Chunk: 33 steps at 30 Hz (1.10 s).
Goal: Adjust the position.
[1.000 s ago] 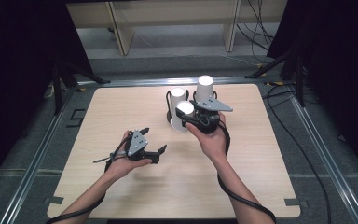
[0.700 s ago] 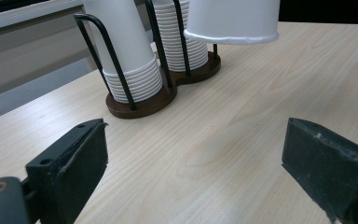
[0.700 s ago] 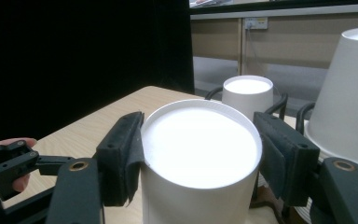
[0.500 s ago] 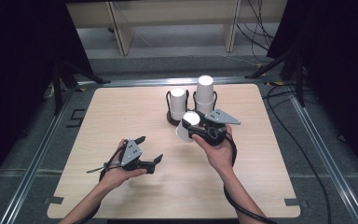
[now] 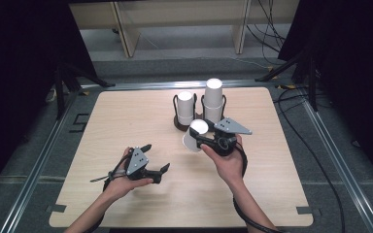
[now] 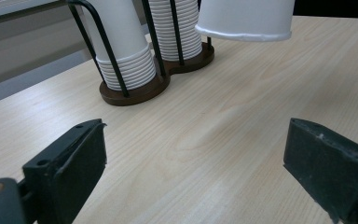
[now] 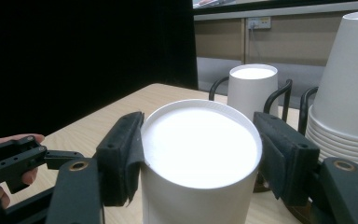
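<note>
- A person's right gripper point(image 5: 200, 139) pinches a single white paper cup point(image 5: 194, 135), upside down, its fingers point(image 7: 121, 154) pressed on opposite sides of the cup's wall near the closed base; the cup hangs just above the counter point(image 5: 126, 116), close in front of the two-post cup holder point(image 5: 180, 124).
- The left gripper point(image 5: 156, 159) waits nearer the person, its fingers point(image 6: 70, 163) spread wide with nothing between them, aimed toward the rack and the raised cup.
- Risk: thin paper walls give under a hard squeeze. Too firm a pinch would likely dent or crease the cup; too light, and it could slip out and roll across the counter.
- Risk: the cup hangs near the short stack point(image 5: 185, 107) and the tall stack point(image 5: 212, 99). A careless swing could knock the tall stack askew in its wire posts or drag the holder.
- Risk: if the left gripper comes in to take the cup, a mistimed handover, with one side letting go before the other has closed, would probably drop it rim-first.
- Risk: set down tilted, the light cup may tip over rather than stand.
</note>
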Motion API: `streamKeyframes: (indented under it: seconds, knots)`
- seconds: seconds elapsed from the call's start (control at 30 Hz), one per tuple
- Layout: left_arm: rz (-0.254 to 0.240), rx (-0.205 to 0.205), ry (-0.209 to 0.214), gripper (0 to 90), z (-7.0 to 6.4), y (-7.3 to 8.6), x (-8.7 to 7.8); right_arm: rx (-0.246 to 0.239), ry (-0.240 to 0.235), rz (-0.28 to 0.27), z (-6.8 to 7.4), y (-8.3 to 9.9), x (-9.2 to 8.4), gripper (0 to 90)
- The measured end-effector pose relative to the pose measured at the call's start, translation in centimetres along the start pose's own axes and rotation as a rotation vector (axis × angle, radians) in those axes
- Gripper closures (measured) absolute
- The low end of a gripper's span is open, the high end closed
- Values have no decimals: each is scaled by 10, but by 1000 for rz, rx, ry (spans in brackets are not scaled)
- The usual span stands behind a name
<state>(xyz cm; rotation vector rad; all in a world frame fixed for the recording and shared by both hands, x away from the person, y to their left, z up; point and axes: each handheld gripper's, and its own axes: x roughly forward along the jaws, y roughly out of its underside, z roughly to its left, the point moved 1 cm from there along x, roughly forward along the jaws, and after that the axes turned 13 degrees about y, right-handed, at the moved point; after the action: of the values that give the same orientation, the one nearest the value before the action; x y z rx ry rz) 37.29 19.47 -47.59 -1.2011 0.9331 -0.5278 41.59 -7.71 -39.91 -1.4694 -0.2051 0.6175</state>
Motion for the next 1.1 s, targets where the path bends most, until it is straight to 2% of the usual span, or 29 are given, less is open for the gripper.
streamKeyframes:
  seconds: [0.03, 0.07, 0.13, 0.17, 0.2, 0.23, 0.33, 0.4, 0.47, 0.5, 0.53, 0.57, 0.7, 0.83, 0.87, 0.9, 0.97, 1.0, 1.1]
  knots:
    - [19, -15, 2, 54, -2, 0, 0, 3, 11, 6, 0, 0, 0, 365]
    - [13, 6, 6, 54, -1, -1, 1, 14, 4, 12, 0, 0, 0, 365]
    - [14, -2, 13, 54, -3, -1, 4, 16, 1, 15, -1, 0, 0, 365]
    - [17, 17, 15, 53, -2, -2, 6, 5, 13, 4, -3, 0, 0, 365]
    - [11, 14, 16, 53, -3, -2, 8, 31, 2, 8, -3, 0, 0, 365]
    - [32, 14, 20, 53, -3, -3, 8, 32, -3, 15, -3, 1, 0, 365]
    - [10, 15, 21, 54, -4, -3, 14, 39, 7, 14, -5, 2, 0, 365]
    - [19, 18, 24, 53, -4, -5, 16, 51, 0, 16, -6, 2, -2, 365]
    - [14, 12, 29, 54, -4, -6, 19, 42, 8, 7, -9, 3, -2, 365]
    - [4, 13, 35, 54, -4, -7, 22, 59, 14, 8, -10, 4, -3, 365]
    - [16, 16, 41, 54, -4, -8, 23, 59, 26, 11, -12, 5, -4, 365]
    - [3, 17, 45, 54, -5, -8, 25, 62, 28, 5, -14, 5, -5, 365]
    - [13, 31, 71, 54, -10, -12, 30, 114, 38, 0, -21, 7, -10, 365]
    - [-2, 41, 90, 53, -16, -14, 34, 210, 48, 8, -30, 11, -12, 364]
    - [13, 46, 88, 53, -16, -15, 34, 219, 56, 11, -32, 11, -11, 364]
    - [7, 40, 89, 53, -17, -15, 35, 226, 53, 4, -34, 12, -11, 364]
    - [4, 35, 88, 54, -16, -16, 36, 276, 47, 19, -36, 12, -10, 363]
    - [3, 34, 89, 54, -17, -16, 37, 271, 49, 12, -39, 13, -9, 363]
    - [-5, 37, 95, 54, -17, -18, 39, 327, 44, 21, -43, 13, -7, 363]
